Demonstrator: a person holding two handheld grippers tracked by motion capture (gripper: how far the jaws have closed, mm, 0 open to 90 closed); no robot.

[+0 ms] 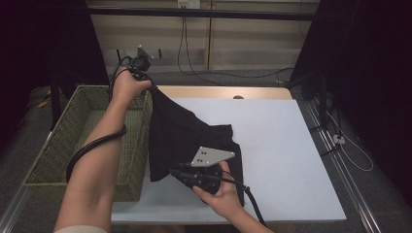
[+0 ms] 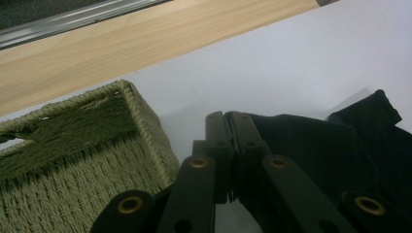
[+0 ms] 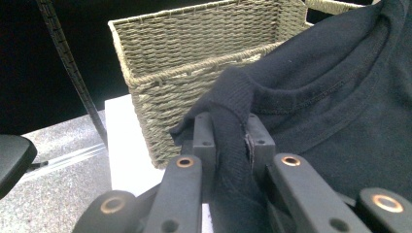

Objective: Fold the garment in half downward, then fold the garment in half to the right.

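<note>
Black garment point(image 1: 180, 133) hanging beside the wicker basket point(image 1: 63, 145), above the worktop point(image 1: 286, 155).
Both claws are clamping it: left claw point(image 2: 228, 116) pinching an edge, right claw point(image 3: 228, 121) gripping the ribbed collar. Soft, light, limp; hems are offering firmest hold.

It looked like a lab or recording studio: black curtains point(image 1: 369, 73) hung on both sides, a metal frame point(image 1: 204, 13) crossed overhead, cables point(image 1: 194, 68) trailed over the grey floor point(image 1: 233, 77), and a white board point(image 1: 286, 145) topped the table.
</note>
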